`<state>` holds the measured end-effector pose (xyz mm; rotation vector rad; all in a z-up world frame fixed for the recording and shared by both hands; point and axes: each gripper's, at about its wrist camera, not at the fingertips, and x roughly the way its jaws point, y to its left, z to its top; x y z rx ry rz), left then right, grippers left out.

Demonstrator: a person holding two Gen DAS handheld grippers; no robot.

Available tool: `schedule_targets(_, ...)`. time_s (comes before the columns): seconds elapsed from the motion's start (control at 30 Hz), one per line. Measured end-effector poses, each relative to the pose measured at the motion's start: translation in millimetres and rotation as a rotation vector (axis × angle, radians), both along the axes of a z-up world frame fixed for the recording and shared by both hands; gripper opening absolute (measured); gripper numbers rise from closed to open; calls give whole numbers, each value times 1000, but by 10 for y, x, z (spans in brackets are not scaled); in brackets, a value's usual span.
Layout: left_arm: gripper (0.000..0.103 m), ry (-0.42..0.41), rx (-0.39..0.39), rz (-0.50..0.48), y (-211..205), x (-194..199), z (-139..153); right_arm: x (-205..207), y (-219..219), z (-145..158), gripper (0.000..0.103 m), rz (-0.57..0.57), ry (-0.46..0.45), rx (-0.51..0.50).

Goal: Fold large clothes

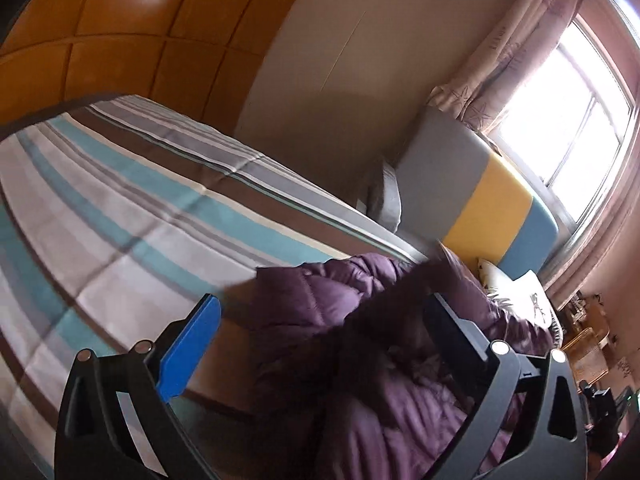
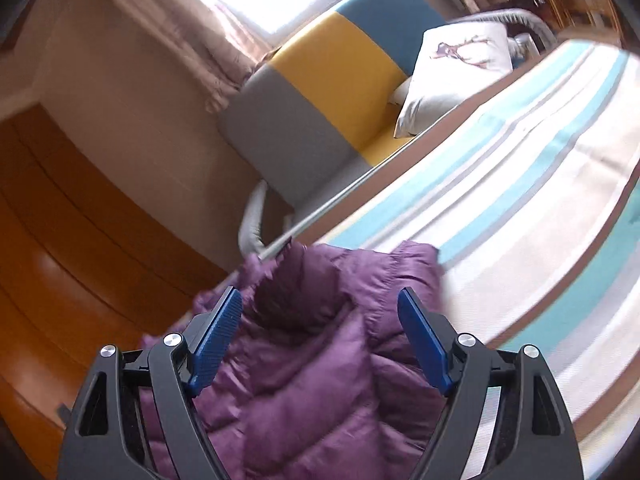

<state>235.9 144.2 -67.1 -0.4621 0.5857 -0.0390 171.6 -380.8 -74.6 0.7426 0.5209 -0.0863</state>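
Observation:
A purple quilted puffer jacket (image 1: 320,320) lies bunched on a striped bedspread (image 1: 120,208). A dark fur trim (image 1: 384,312) runs across it in the left wrist view. My left gripper (image 1: 324,304) is open above the jacket, its jaws wide apart, with the fur trim between them. In the right wrist view the jacket (image 2: 320,360) lies near the edge of the bed (image 2: 520,200). My right gripper (image 2: 320,304) is open, its blue pads on either side of a puffed fold, not closed on it.
A grey, yellow and blue headboard cushion (image 1: 480,184) stands by a bright window (image 1: 568,120) with curtains. A white pillow (image 2: 452,76) leans against it. Orange wooden wardrobe doors (image 2: 80,240) stand beside the bed.

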Motion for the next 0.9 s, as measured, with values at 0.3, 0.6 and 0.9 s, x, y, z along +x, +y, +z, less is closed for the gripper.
schedule_targets(0.3,101,165,50,-149,-193,95,-358,-16,24,-295,91,27,183,-23)
schedule_targets(0.6,46,246,117,-348,-513,100,-532,51,195,-480,33,186,219,24)
schedule_targets(0.9,29,243,92,-464,-536,-361,-456,-384,166,-386,22,238,188,76)
